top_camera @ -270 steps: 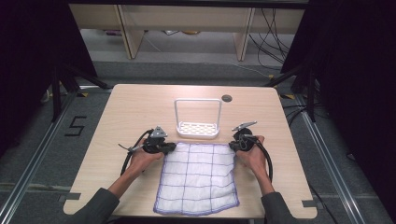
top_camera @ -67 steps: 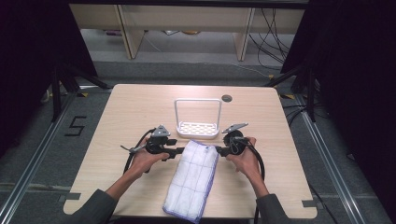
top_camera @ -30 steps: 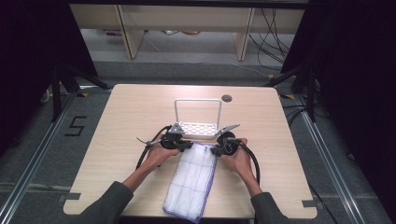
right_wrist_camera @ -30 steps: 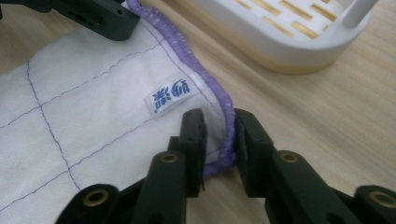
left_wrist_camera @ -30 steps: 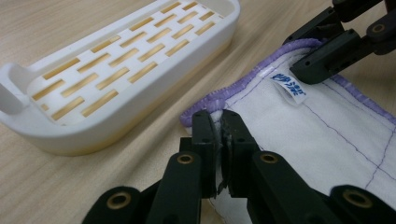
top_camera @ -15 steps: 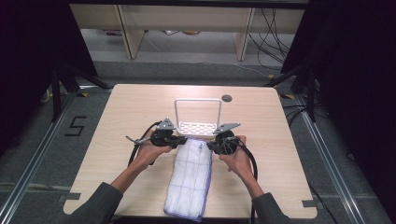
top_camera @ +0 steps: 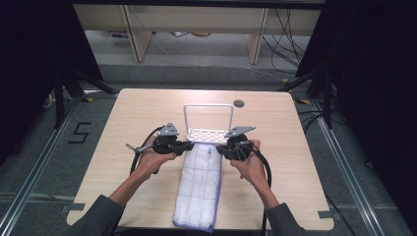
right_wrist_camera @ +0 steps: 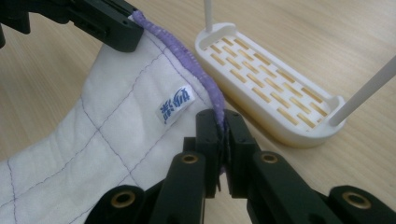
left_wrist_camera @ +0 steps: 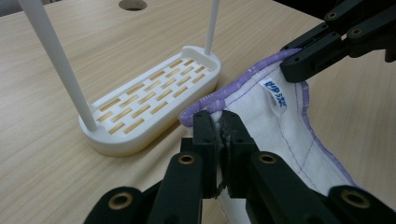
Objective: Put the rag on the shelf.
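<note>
One folded white cloth (top_camera: 200, 187) lay lengthwise on the table (top_camera: 123, 113), its far end just before one white slotted rack (top_camera: 208, 133). Two grippers pinched that end's purple-edged corners: left gripper (left_wrist_camera: 218, 127) and right gripper (right_wrist_camera: 218, 122), jaws pressed together on fabric.

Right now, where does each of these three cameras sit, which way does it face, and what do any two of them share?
High view: fixed above the person's side, looking forward and down on the table; forearms, left gripper and right gripper enter from below.
Left gripper view: rides the left gripper, looking along its fingers shut on the folded cloth, white slotted rack beyond.
Right gripper view: rides the right gripper, its fingers shut on the cloth's purple hem.
Shared: both gripper views show cloth, rack and the other gripper.
</note>
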Demonstrator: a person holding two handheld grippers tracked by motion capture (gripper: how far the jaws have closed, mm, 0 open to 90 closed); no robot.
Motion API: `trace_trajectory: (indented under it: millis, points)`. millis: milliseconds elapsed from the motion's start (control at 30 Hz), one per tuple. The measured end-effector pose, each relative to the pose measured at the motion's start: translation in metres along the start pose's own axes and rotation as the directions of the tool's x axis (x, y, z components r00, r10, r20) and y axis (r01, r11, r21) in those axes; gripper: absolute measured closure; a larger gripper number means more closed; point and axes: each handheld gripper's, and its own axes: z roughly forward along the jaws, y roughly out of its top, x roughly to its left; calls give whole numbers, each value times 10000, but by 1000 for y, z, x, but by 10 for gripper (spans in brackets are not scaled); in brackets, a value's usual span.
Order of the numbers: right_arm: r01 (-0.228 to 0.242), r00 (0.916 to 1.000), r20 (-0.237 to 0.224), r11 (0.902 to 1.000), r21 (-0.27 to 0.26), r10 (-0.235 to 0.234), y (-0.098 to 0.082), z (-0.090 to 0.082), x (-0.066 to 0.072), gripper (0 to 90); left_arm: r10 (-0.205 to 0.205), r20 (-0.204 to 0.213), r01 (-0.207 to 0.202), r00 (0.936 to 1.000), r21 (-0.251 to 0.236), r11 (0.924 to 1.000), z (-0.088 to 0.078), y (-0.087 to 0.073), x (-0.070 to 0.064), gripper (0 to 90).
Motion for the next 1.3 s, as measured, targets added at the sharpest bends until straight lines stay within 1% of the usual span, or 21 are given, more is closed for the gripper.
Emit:
trace_trajectory:
  millis: [33, 67, 100, 133, 167, 200, 233, 333, 367, 433, 500, 633, 733, 767, 800, 833, 967, 1067, 1100, 1200, 1300]
  points:
    - [14, 10000, -55, 9999, 170, -13, 2, -4, 0, 866, 14, -131, -14, 9999, 8, 10000, -1, 1, -1, 853]
    - [286, 9996, -28, 9996, 3, -286, 2, -4, -1, 866, 18, -19, -18, 10000, -4, 10000, -2, 1, -1, 853]
    - [55, 10000, -14, 9999, -136, -55, 3, -4, 1, 866, 12, -72, -12, 10000, -23, 10000, -3, 2, -2, 853]
    - [43, 9999, -139, 9999, 91, -41, 4, -8, 2, 866, 86, -49, -86, 10000, 12, 10000, -4, 3, -1, 853]
    - [407, 9992, -43, 9991, -142, -408, 5, -8, 1, 866, 41, -91, -42, 10000, -73, 10000, -8, 5, -3, 853]
    - [377, 9993, -26, 9985, -404, -379, 7, -12, 4, 866, 56, -157, -58, 9999, -99, 9999, -10, 7, -4, 853]
    - [418, 9991, -36, 9988, -262, -419, 8, -16, 5, 866, 39, -193, -42, 9998, -140, 9999, -12, 8, -6, 853]
    - [440, 9990, -34, 9976, -529, -442, 10, -23, 11, 866, 205, -174, -212, 9996, -376, 9991, -20, 13, -12, 853]
    - [372, 9992, -100, 9987, -359, -376, 11, -27, 13, 866, 252, -149, -257, 9996, -314, 9992, -23, 15, -14, 853]
    - [546, 9984, -81, 9969, -559, -551, 13, -34, 15, 866, 309, -118, -314, 9995, -431, 9986, -30, 21, -19, 853]
    - [476, 9989, 1, 9965, -690, -477, 15, -42, 18, 866, 479, -54, -482, 9988, -555, 9973, -35, 26, -22, 853]
    - [672, 9977, 17, 9926, -1016, -674, 22, -55, 22, 866, 722, -77, -726, 9974, -651, 9952, -51, 39, -31, 853]
    - [611, 9981, 157, 9894, -1320, -595, 30, -71, 29, 867, 924, -90, -928, 9957, -725, 9930, -60, 48, -37, 854]
    - [851, 9964, 118, 9861, -1426, -842, 32, -74, 29, 867, 1004, -133, -1011, 9949, -803, 9916, -64, 53, -39, 855]
    - [743, 9972, 171, 9846, -1581, -725, 35, -81, 33, 867, 1010, -165, -1021, 9947, -883, 9908, -67, 57, -41, 855]
    - [991, 9951, 204, 9811, -1662, -970, 38, -85, 33, 867, 1061, -142, -1070, 9942, -930, 9899, -71, 62, -42, 855]
    - [1205, 9925, 432, 9765, -1788, -1146, 52, -97, 32, 868, 1048, -87, -1052, 9945, -995, 9895, -79, 81, -44, 855]
    - [1044, 9942, 450, 9787, -1767, -979, 66, -106, 31, 868, 1073, -147, -1082, 9941, -925, 9898, -83, 94, -42, 855]
    - [1206, 9921, 551, 9757, -1831, -1123, 69, -108, 28, 867, 1041, -185, -1054, 9944, -939, 9900, -84, 99, -40, 855]
    - [999, 9944, 537, 9764, -1915, -912, 83, -116, 26, 867, 900, -165, -912, 9958, -1011, 9907, -86, 114, -36, 855]
    - [1060, 9937, 556, 9747, -1968, -968, 93, -122, 21, 867, 864, -174, -877, 9961, -1005, 9911, -88, 124, -33, 856]
